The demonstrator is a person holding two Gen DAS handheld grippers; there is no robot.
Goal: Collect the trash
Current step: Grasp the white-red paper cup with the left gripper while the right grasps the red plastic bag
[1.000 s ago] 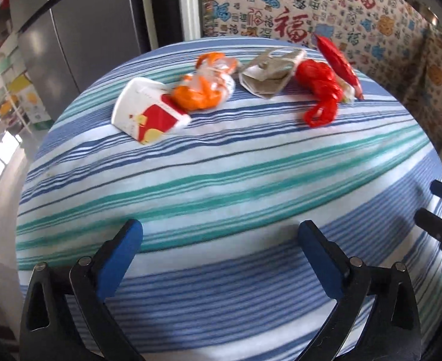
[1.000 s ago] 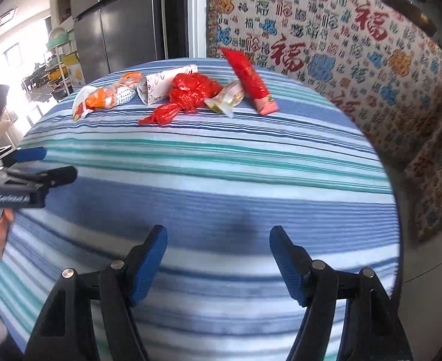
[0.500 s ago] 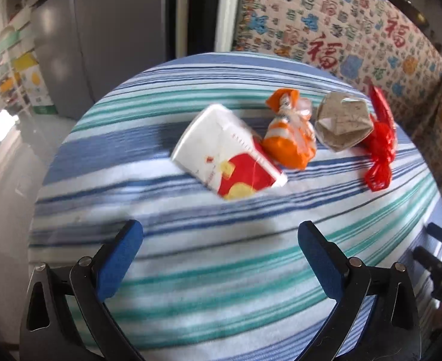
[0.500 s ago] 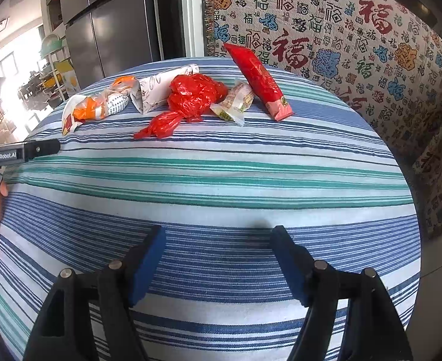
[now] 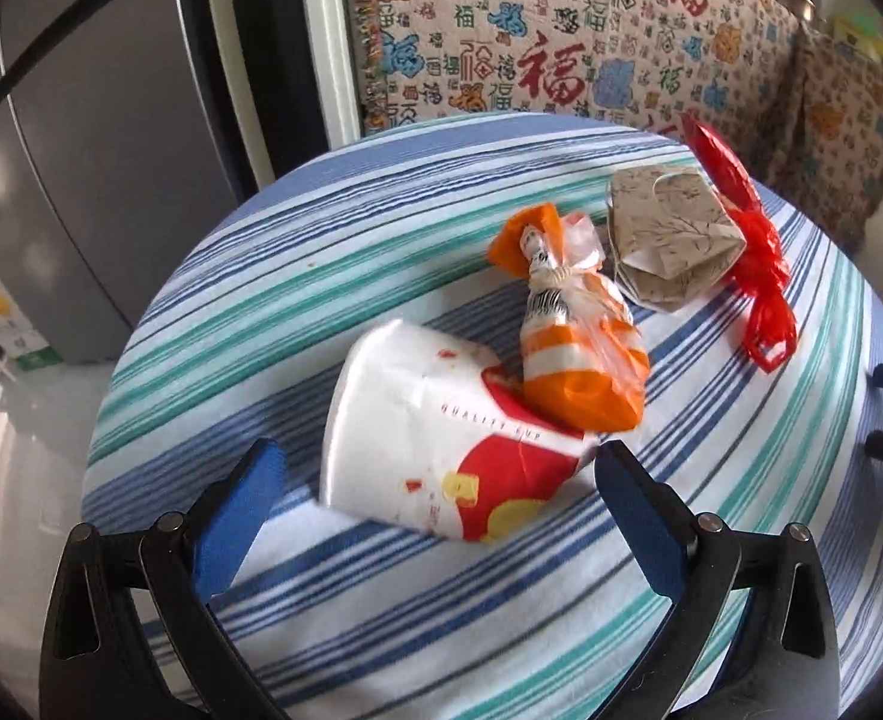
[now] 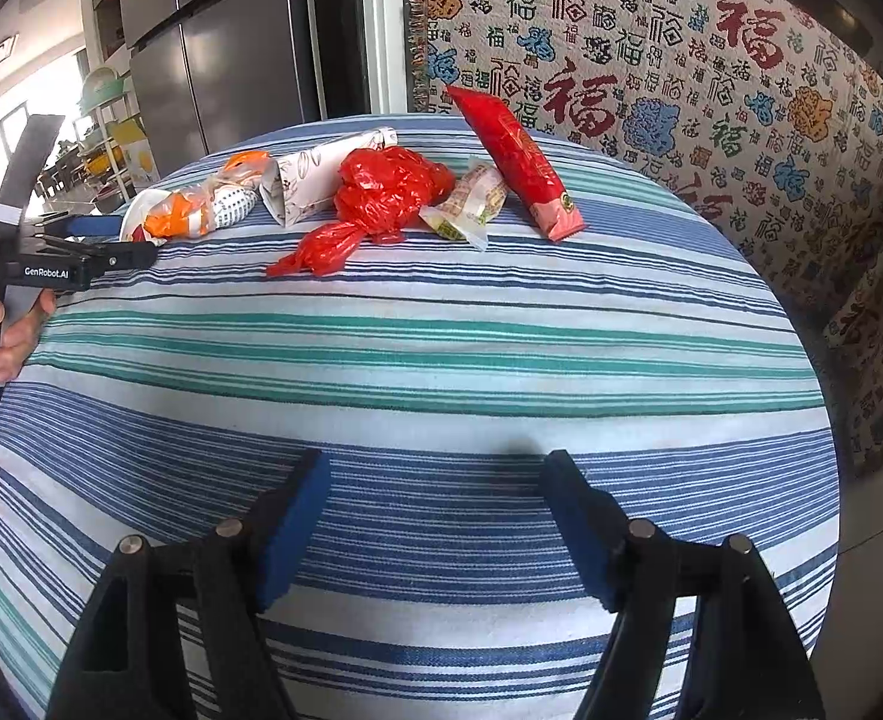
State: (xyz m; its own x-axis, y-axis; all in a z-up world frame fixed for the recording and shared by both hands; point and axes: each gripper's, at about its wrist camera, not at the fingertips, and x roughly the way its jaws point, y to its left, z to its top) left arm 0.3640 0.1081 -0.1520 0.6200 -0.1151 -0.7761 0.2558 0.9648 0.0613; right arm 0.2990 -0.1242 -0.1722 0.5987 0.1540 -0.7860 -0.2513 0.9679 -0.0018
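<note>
A crushed white and red paper cup [image 5: 441, 450] lies on its side on the striped tablecloth [image 5: 381, 276]. My left gripper [image 5: 435, 480] is open with the cup between its blue pads, apart from them. Behind the cup lie an orange plastic bag [image 5: 579, 348], a folded beige paper box [image 5: 669, 240], a red plastic bag [image 6: 381, 198], a small snack wrapper [image 6: 471, 204] and a long red packet [image 6: 519, 162]. My right gripper [image 6: 435, 516] is open and empty over the table's near side, far from the trash. The left gripper also shows in the right wrist view [image 6: 117, 240].
A patterned cloth with red characters [image 6: 651, 78] hangs behind the table. A grey refrigerator [image 5: 81, 150] stands at the back left. The round table's edge [image 6: 813, 360] drops off at the right. A shelf with items [image 6: 105, 144] stands at far left.
My left gripper has moved forward and left until the paper cup sits between its open pads. The right gripper has crept slightly toward the trash row.
</note>
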